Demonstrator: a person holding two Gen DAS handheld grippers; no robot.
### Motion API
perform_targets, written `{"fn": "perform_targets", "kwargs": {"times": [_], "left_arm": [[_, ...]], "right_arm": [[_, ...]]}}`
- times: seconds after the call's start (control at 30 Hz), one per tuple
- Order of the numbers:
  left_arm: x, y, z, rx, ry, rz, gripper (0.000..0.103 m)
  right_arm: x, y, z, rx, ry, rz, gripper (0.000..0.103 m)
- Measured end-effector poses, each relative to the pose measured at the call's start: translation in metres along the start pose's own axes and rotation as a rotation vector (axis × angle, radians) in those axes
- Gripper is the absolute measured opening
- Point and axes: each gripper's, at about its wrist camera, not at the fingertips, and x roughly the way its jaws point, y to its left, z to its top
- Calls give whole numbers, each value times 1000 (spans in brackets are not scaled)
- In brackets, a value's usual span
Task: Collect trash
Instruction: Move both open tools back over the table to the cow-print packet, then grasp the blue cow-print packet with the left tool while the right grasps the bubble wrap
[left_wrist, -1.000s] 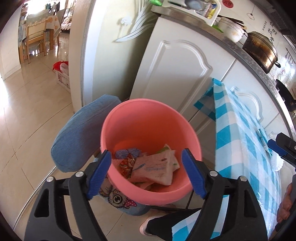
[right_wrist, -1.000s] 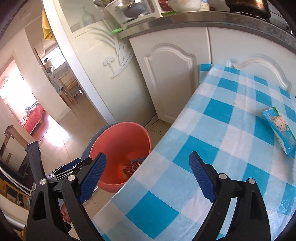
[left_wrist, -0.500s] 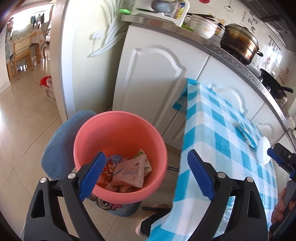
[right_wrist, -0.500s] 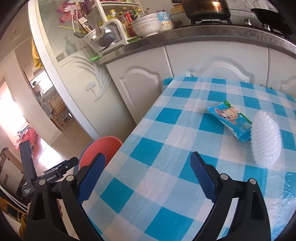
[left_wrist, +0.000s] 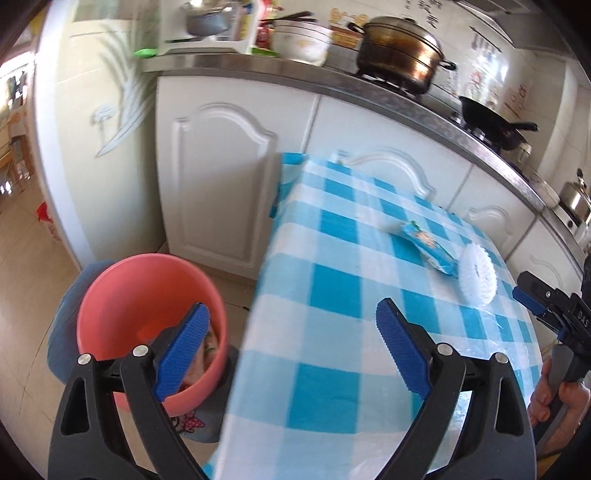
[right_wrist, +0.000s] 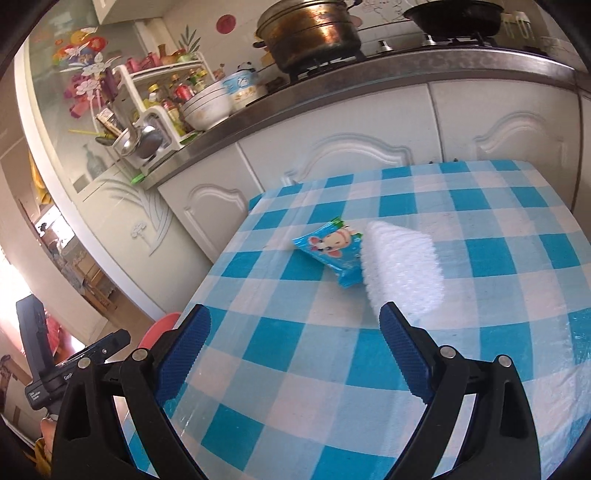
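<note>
Blue snack wrapper (right_wrist: 330, 252) lies on the worktop (right_wrist: 480, 236) beyond the right gripper (right_wrist: 295, 349) — both grippers' fingers (left_wrist: 400, 349) wide apart, holding nothing.

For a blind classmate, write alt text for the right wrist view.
An open right gripper hovers over a blue-checked table, facing a blue snack wrapper touching a white foam net. Kitchen cabinets stand behind.

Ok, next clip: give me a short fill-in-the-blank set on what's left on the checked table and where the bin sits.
1. The blue snack wrapper lies touching a white ____ fruit net.
2. The tablecloth is checked white and ____.
3. The round plastic bin beside the table is ____ in colour.
4. Both the left gripper and right gripper have fingers ____.

Missing words: foam; blue; pink; open
</note>
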Motion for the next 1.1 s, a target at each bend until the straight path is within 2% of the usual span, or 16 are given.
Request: {"fn": "perform_targets", "kwargs": {"times": [0.2, 0.33, 0.47, 0.6, 0.9, 1.1], "left_arm": [[18, -49, 4, 42, 46, -87, 93], [38, -78, 8, 33, 89, -154, 93], [62, -99, 16, -5, 129, -192, 93], [83, -110, 27, -47, 161, -209, 93], [132, -140, 57, -127, 224, -254, 93], [174, -160, 67, -154, 304, -211, 93]], "right_arm": [[-12, -45, 4, 70, -24, -66, 92], [-9, -70, 3, 111, -6, -104, 92], [2, -78, 3, 103, 13, -106, 92], [14, -75, 6, 62, 28, -101, 92], [43, -85, 17, 64, 87, -57, 92], [56, -84, 16, 45, 110, -36, 92]]}}
